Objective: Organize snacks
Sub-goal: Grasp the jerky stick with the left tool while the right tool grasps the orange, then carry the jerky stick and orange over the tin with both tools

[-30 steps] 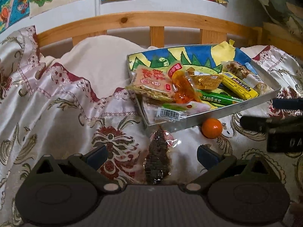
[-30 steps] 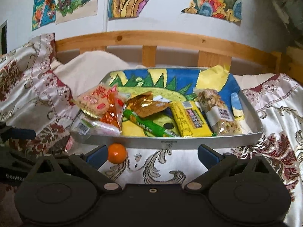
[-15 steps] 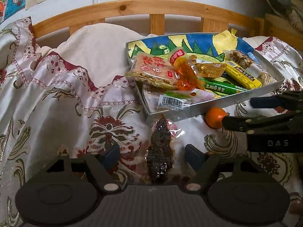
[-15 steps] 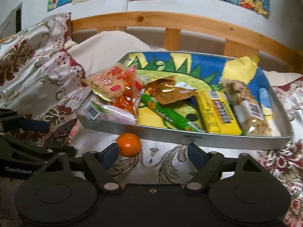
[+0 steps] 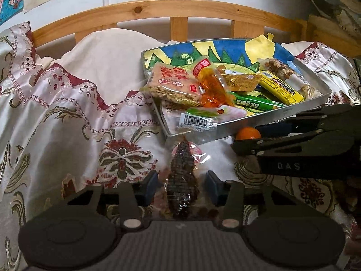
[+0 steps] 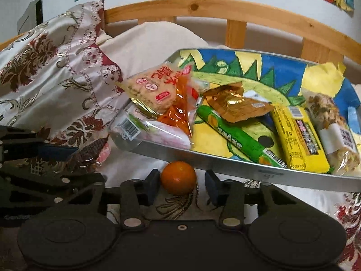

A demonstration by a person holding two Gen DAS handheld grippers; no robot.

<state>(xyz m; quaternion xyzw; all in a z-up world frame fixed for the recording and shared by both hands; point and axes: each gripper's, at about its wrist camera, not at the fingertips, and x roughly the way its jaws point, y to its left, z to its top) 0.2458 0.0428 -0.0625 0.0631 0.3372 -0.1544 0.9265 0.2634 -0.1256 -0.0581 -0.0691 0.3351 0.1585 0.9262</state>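
A dark snack in a clear packet [image 5: 182,180] lies on the patterned bedspread just before the metal tray [image 5: 270,118]. My left gripper [image 5: 182,187] is closing on it, pads at the wrapper's two sides. The right wrist view shows that packet [image 6: 90,151] at the left, held in the left gripper [image 6: 76,162]. A small orange [image 6: 178,177] sits on the cloth against the tray's front rim [image 6: 225,162]. My right gripper [image 6: 182,183] is closing around it: the left pad touches, the right pad stands a little off. From the left wrist, the orange [image 5: 247,133] shows between the right gripper's [image 5: 247,137] fingers.
The tray holds several packets: a rice cracker pack [image 5: 173,83], an orange jelly bag [image 5: 212,85], a green stick [image 6: 237,135], a yellow bar [image 6: 300,140] and a nut bar [image 6: 331,126]. A wooden headboard [image 5: 180,11] and a white pillow [image 5: 101,63] stand behind.
Both pairs of jaws have narrowed from wide open, the left around the dark packet, the right around the orange. The right gripper has moved left and forward up to the orange.
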